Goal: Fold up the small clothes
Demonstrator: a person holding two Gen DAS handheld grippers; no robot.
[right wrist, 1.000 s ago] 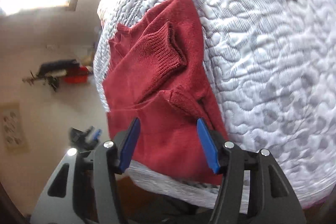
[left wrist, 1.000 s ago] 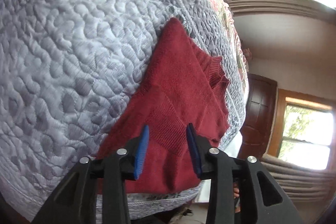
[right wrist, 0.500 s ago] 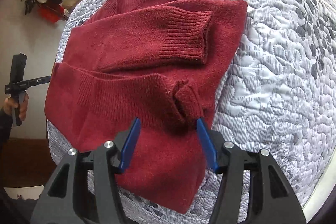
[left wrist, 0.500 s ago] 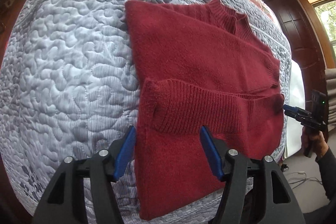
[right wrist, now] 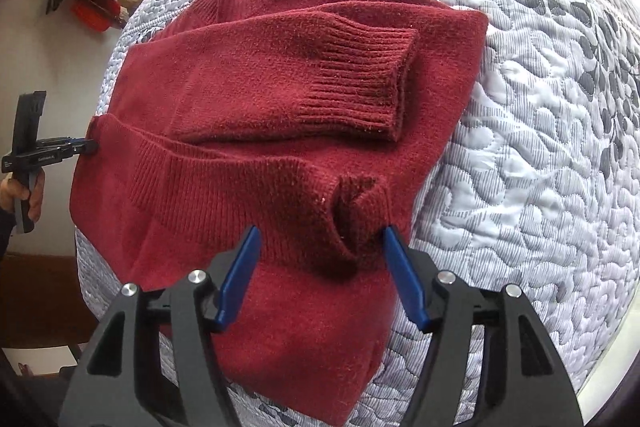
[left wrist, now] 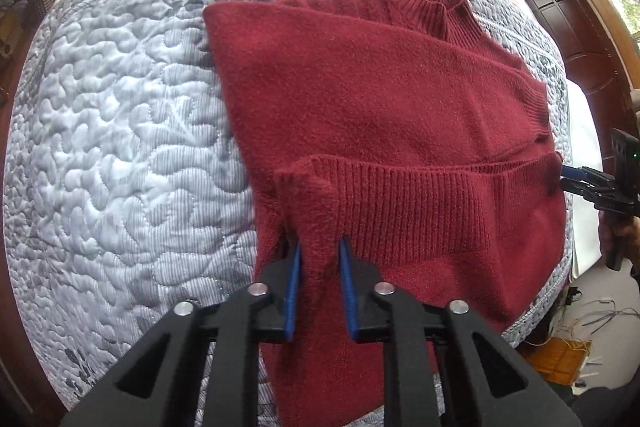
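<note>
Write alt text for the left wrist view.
The left gripper is shut on a pinched-up fold of a red sweater that lies with sleeves folded in on a grey quilted bedspread. The right gripper is at the sweater's far edge.

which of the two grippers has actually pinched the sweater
The left gripper: its jaws are shut on a raised fold of the red sweater. The right gripper is open.
</note>
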